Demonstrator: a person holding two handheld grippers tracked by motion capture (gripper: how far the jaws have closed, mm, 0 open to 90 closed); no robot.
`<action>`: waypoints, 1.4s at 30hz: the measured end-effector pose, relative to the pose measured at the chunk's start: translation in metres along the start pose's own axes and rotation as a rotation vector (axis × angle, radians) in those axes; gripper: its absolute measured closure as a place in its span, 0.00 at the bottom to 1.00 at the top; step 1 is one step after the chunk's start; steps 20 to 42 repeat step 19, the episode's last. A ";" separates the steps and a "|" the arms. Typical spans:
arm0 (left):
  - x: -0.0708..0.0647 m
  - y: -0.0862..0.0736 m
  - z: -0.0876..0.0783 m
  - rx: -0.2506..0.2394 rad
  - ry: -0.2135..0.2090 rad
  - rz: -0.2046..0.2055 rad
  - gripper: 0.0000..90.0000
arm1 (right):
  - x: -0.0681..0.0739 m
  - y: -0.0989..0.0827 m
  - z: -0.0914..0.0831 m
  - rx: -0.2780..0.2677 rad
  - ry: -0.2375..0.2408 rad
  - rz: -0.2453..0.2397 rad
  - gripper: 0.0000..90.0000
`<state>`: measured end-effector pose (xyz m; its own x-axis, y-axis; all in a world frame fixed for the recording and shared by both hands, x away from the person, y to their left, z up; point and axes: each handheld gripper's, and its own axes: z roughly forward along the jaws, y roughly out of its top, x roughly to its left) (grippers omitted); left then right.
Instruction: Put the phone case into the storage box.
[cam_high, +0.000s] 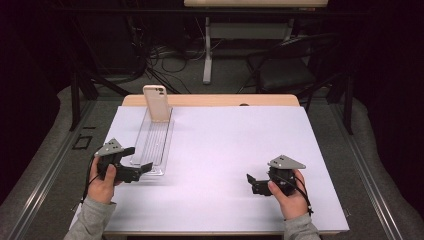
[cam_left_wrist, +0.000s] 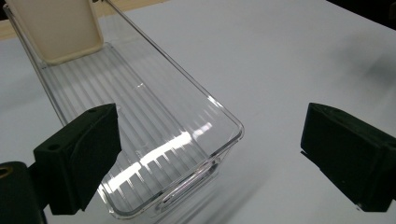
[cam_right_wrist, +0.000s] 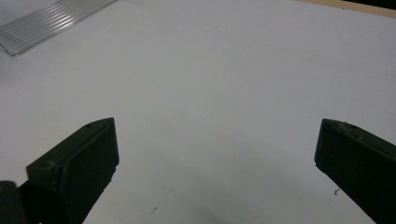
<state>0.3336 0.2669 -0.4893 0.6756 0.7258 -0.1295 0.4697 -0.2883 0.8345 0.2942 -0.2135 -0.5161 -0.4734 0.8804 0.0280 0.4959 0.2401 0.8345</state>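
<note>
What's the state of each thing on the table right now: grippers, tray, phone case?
left gripper: open, fingers astride the tray's near end, not clamped
right gripper: open, holds nothing, over bare table
clear tray: flat on the table, lengthwise
phone case: upright, leaning in the tray's far end

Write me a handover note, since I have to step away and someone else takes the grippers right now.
Left gripper: open, at the near end of the clear ribbed plastic tray, jaws on either side of its near corner, not closed on it.
Right gripper: open, holding nothing, over bare white table cover.
Beige phone case: standing upright at the tray's far end, leaning on its end wall.
Done: nothing gripped yet.
Left: probably grip the tray's near end; the right gripper is free to help.
</note>
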 end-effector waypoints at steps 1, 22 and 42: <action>0.000 -0.001 -0.001 -0.005 0.005 -0.001 0.06 | 0.000 -0.001 0.000 -0.001 -0.001 -0.002 0.00; 0.011 -0.016 -0.005 -0.011 0.041 -0.014 0.06 | -0.007 -0.010 0.004 0.012 -0.021 0.023 0.00; 0.011 -0.016 -0.005 -0.011 0.041 -0.014 0.06 | -0.007 -0.010 0.004 0.012 -0.021 0.023 0.00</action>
